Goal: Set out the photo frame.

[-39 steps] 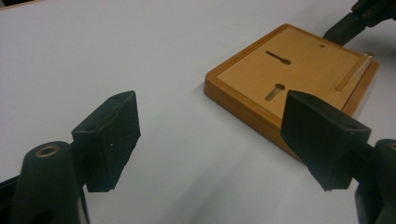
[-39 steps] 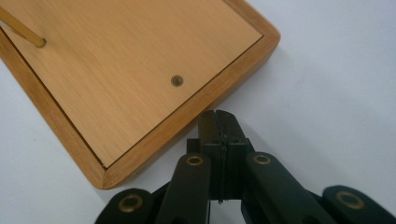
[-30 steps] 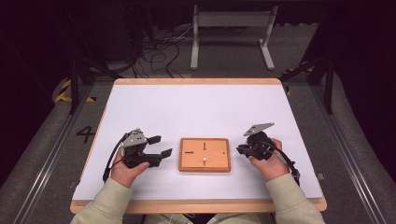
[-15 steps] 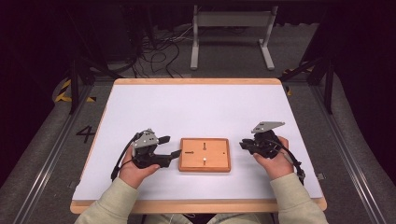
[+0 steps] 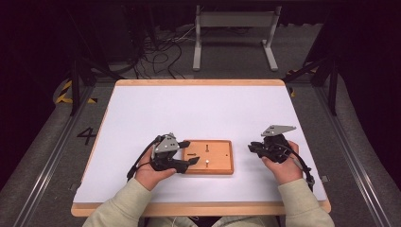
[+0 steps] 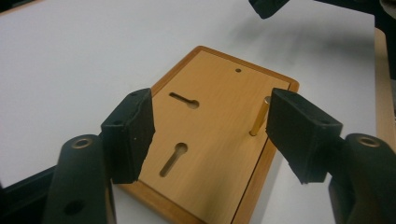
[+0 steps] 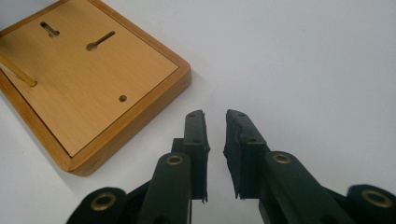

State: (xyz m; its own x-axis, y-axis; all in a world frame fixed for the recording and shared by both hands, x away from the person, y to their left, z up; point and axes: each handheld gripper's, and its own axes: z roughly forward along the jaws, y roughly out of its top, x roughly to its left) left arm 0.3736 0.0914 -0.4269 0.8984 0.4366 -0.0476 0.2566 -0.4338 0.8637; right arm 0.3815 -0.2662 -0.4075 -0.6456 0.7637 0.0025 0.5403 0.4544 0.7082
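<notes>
A flat wooden board (image 5: 218,152) (image 6: 219,93) (image 7: 93,79) with two keyhole slots (image 6: 175,158) lies near the front of the white table. A short brass peg (image 5: 206,162) (image 6: 258,116) (image 7: 16,72) stands upright in it. My left gripper (image 5: 190,152) (image 6: 210,107) reaches over the board's left end. Its jaws are wide apart and have just been closing; the board lies below them, the peg stands near the right-hand jaw, and no pad presses on anything. My right gripper (image 5: 251,147) (image 7: 215,116) hovers right of the board, with a narrow empty gap between its jaws.
The white tabletop (image 5: 198,109) has a wooden rim (image 5: 198,208) along the front. Beyond the far edge are a grey metal stand (image 5: 234,28) and loose cables (image 5: 161,52) on the floor. A painted 4 (image 5: 87,136) marks the floor at left.
My left hand has moved right, bringing its jaws from beside the board to over its left end. The right hand has stayed about where it was.
</notes>
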